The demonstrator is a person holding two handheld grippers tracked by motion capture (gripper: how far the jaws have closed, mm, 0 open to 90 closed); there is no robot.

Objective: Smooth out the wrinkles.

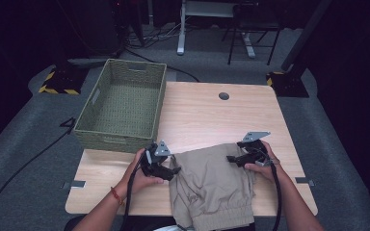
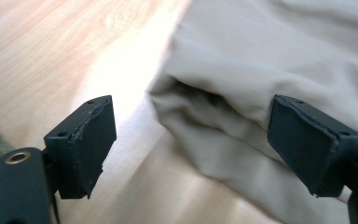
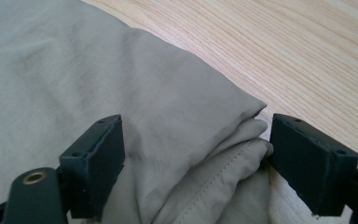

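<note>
Wood bench point(image 1: 207, 115), woven basket point(image 1: 123, 103) upper left. Folded tan garment point(image 1: 212, 185) at bottom centre, hanging over the near edge. Left gripper point(image 1: 169, 171) spread at its left corner; right gripper point(image 1: 232, 159) spread, straddling its right fold.

Your left gripper point(image 1: 173, 170) sits low at your left, its 2 jaws spread wide with nothing pressed between the pads. Your right gripper point(image 1: 231, 158) mirrors it opposite, jaws likewise apart. Both forearms enter from below, angled inward, hands wrapped around the gripper bodies.
</note>
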